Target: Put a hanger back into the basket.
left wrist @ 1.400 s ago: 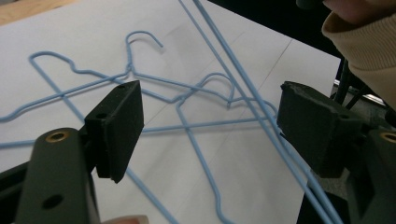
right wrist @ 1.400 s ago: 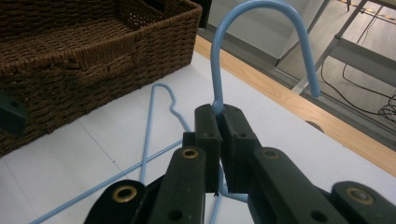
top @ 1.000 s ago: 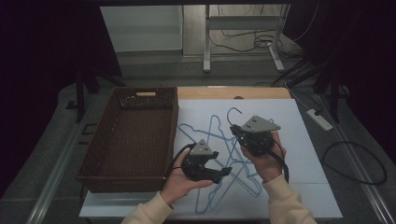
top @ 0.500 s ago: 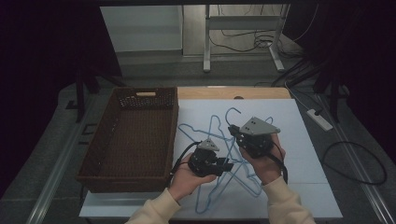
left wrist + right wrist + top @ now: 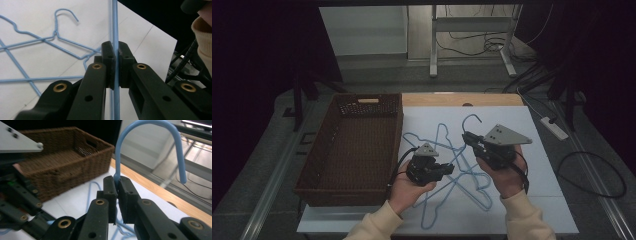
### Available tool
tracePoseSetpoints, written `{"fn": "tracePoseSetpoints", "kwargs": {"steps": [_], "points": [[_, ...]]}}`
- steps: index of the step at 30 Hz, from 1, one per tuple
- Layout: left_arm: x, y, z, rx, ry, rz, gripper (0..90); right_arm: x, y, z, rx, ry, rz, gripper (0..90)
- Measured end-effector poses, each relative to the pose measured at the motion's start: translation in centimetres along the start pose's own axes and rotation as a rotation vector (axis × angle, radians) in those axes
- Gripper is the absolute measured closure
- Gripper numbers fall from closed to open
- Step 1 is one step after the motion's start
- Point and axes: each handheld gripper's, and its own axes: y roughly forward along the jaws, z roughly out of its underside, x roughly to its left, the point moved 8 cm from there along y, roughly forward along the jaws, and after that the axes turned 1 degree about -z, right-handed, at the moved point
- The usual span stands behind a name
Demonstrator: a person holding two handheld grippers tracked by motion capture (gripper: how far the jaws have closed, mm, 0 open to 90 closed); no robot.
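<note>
Left gripper [image 5: 115, 53]: your jaws have just been closing and now pinch a straight wire of a blue hanger [image 5: 115, 22]. Right gripper [image 5: 117, 185] is clamped on the neck of a blue hanger's hook [image 5: 150, 125], hook raised upright. Both grippers sit just right of the wicker basket [image 5: 352, 150], left one [image 5: 447, 170] nearer it, right one [image 5: 469, 139] farther. Tangled hanger pile [image 5: 452, 170] lies on the white tabletop [image 5: 537, 150] beside the basket, under both grippers.
</note>
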Motion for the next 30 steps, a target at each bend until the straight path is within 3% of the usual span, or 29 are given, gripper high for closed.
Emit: {"fn": "tracePoseSetpoints", "kwargs": {"steps": [5, 7, 9, 10, 12, 20, 30], "points": [[0.3, -0.6, -0.4, -0.013, -0.006, -0.005, 86.5, 0.0, -0.8, -0.1, -0.021, -0.002, -0.007, 74.3], [0.6, -1.4, -0.8, -0.027, -0.016, -0.006, 86.5, -0.1, -1.5, 0.1, -0.039, 0.015, -0.019, 62.7], [0.8, -1.8, -0.9, -0.03, -0.016, -0.006, 86.5, -0.2, -1.7, 0.2, -0.045, 0.021, -0.025, 59.1], [1.0, -2.1, -0.9, -0.033, -0.015, -0.007, 86.5, -0.6, -2.0, 0.8, -0.043, 0.045, -0.041, 50.0], [1.3, -3.2, -1.1, -0.057, -0.011, -0.008, 86.4, -1.1, -2.4, 1.6, -0.033, 0.074, -0.043, 45.5], [3.3, -6.3, -1.1, -0.108, -0.027, -0.024, 86.5, -3.2, -3.8, 6.1, 0.008, 0.168, -0.049, 36.6], [4.7, -9.7, -1.6, -0.165, -0.029, -0.043, 86.4, -3.3, -4.5, 9.2, 0.032, 0.19, -0.045, 34.3]]}}
